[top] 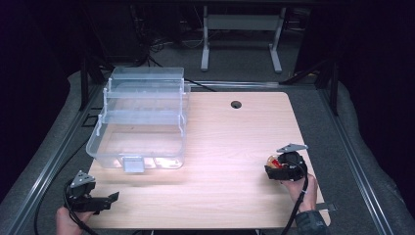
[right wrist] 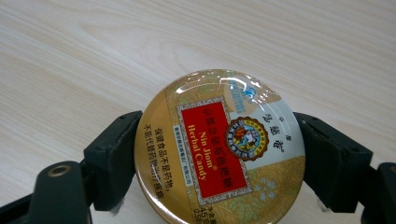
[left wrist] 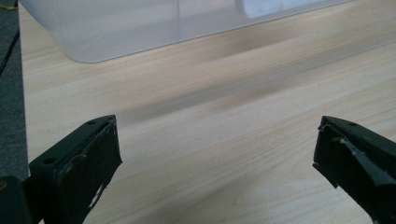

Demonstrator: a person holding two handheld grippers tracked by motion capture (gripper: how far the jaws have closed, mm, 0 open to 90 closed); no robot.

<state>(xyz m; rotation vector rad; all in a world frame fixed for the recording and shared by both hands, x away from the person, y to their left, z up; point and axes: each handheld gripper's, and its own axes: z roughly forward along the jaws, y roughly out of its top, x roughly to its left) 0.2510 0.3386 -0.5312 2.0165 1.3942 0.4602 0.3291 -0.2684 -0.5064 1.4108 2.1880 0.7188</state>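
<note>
My right claw [right wrist: 219, 154] is clenched on the round candy tin [right wrist: 219, 149] by its rim, above the counter [top: 230, 147] at about four o'clock. Smooth metal could slide out. My left claw [left wrist: 217, 154] hangs released, holding nothing, at seven o'clock.

Your candy tin [right wrist: 219, 154]: glossy printed lid, gold and red, catching glare; looks like metal. Right gripper [right wrist: 219, 161] pads clamping it: matt black, scuffed at the edges. Table [top: 235, 147]: pale wood grain, smooth with a soft sheen. Far left, the storage box [top: 142, 117]: clear plastic, slightly frosted, smooth walls.
</note>
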